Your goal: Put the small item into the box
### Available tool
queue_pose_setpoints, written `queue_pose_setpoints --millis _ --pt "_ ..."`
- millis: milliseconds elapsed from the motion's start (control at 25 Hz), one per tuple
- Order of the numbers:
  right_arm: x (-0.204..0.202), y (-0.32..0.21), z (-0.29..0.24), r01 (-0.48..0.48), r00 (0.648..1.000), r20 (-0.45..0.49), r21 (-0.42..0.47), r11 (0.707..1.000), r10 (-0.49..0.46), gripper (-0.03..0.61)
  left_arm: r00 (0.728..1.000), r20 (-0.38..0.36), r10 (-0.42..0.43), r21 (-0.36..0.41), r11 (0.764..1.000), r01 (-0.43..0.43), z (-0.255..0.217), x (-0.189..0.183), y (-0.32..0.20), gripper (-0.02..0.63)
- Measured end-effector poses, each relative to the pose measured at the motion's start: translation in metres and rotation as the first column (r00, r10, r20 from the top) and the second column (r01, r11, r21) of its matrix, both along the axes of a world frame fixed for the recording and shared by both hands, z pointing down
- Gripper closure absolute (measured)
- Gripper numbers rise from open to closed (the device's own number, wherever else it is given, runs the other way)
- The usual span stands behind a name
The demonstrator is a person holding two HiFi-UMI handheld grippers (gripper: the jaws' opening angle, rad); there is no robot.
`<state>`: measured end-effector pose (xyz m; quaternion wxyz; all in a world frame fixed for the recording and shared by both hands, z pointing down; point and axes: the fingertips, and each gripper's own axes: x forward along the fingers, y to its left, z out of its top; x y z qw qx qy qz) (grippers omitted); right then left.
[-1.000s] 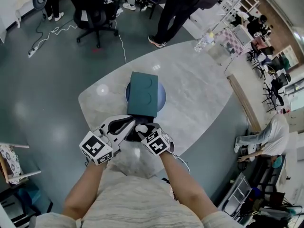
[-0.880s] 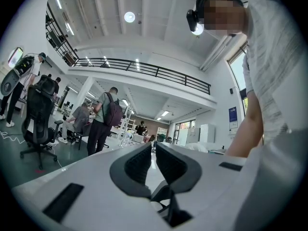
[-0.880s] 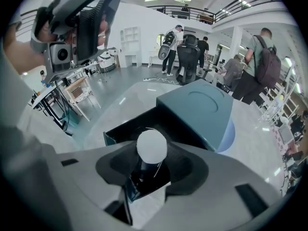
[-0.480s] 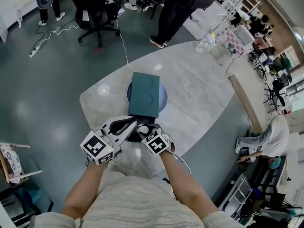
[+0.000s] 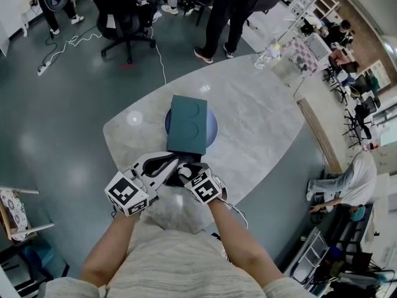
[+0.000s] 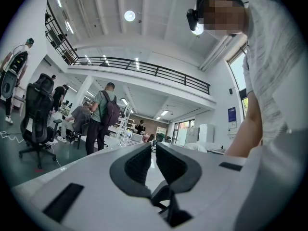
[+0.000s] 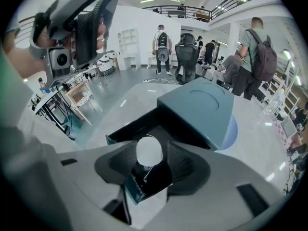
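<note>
- Right tool (image 7: 150, 159) is opening, white ball (image 7: 149, 149) loose between its pads, over the open box (image 7: 192, 105).
- Left tool (image 6: 154, 160) narrow, empty.

Right tool (image 7: 151, 158) jaws opening, ball (image 7: 149, 150) between.

Floor (image 5: 56, 123): glossy grey-green
Table (image 5: 260, 123): pale marble, rounded
Chair (image 5: 121, 17): black, on castors
Balcony (image 6: 144, 69): dark-railed, high overhead
Ceiling (image 6: 106, 8): white, with a round lamp (image 6: 129, 16) lit
</note>
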<state>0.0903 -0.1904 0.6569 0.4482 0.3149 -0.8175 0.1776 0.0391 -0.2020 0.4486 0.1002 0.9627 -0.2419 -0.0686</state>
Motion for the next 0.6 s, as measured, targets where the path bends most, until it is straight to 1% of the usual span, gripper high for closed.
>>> queue_pose_setpoints --millis 80,200,280,600 --pt "-0.002 -0.003 -0.003 0.000 1.000 0.020 0.020 1.000 -0.001 0.368 1.000 -0.001 0.002 0.001 1.000 -0.002 -0.001 0.000 0.000 0.574" --pt "0.000 0.000 -0.005 -0.022 0.999 0.023 0.002 1.000 0.022 0.367 1.000 -0.002 0.003 0.004 1.000 -0.003 -0.002 0.001 -0.001 0.574" --pt "0.001 0.001 -0.010 -0.041 0.999 0.034 0.008 0.999 0.040 0.365 1.000 -0.003 0.003 0.004 1.000 -0.003 -0.003 0.000 -0.001 0.574" --pt "0.000 0.002 -0.033 -0.099 0.988 0.122 0.047 0.994 0.093 0.365 1.000 -0.005 0.004 0.000 1.000 -0.004 -0.004 0.001 -0.001 0.574"
